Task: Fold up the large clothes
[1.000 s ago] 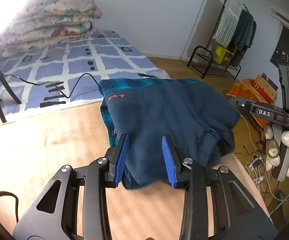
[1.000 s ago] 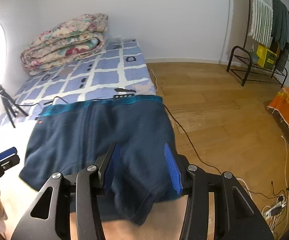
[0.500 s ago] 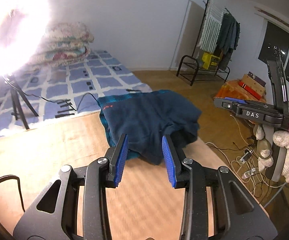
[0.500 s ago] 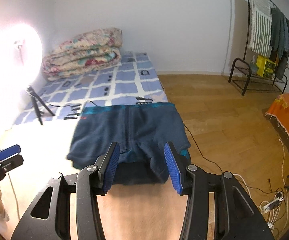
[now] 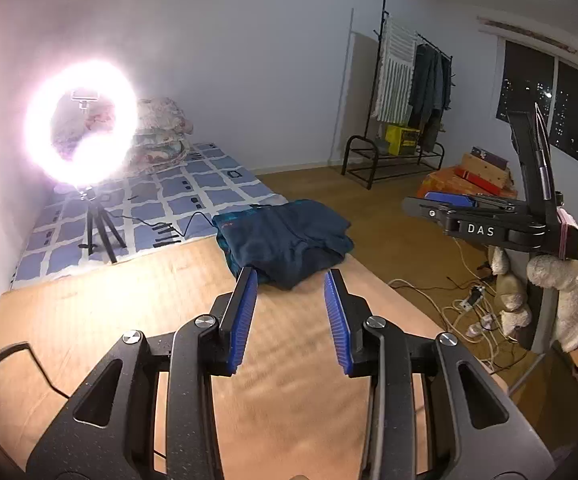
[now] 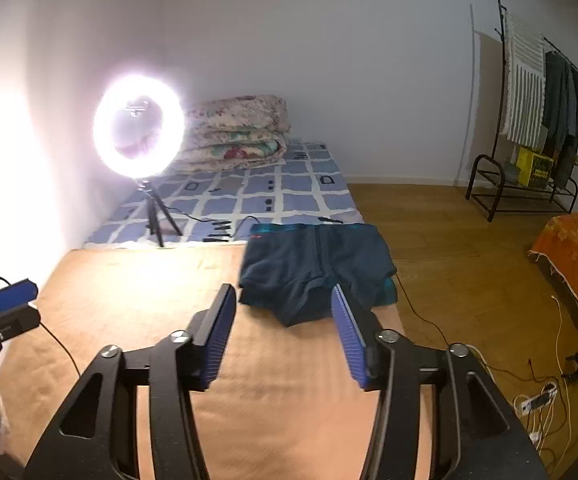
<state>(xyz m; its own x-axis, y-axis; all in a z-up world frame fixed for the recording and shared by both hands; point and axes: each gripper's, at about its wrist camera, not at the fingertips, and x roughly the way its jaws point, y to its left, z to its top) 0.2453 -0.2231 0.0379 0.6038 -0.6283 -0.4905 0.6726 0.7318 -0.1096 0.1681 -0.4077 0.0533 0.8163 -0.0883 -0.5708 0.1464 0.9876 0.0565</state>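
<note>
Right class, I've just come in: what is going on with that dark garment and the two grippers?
A person holds a two-finger gripper in each hand. The dark blue fleece garment lies folded at the far end of the tan mat, beside the blue checked mattress. Neither gripper touches it: the left gripper is open and empty, and the right gripper is empty, its jaws opening. The fold looks finished.
</note>
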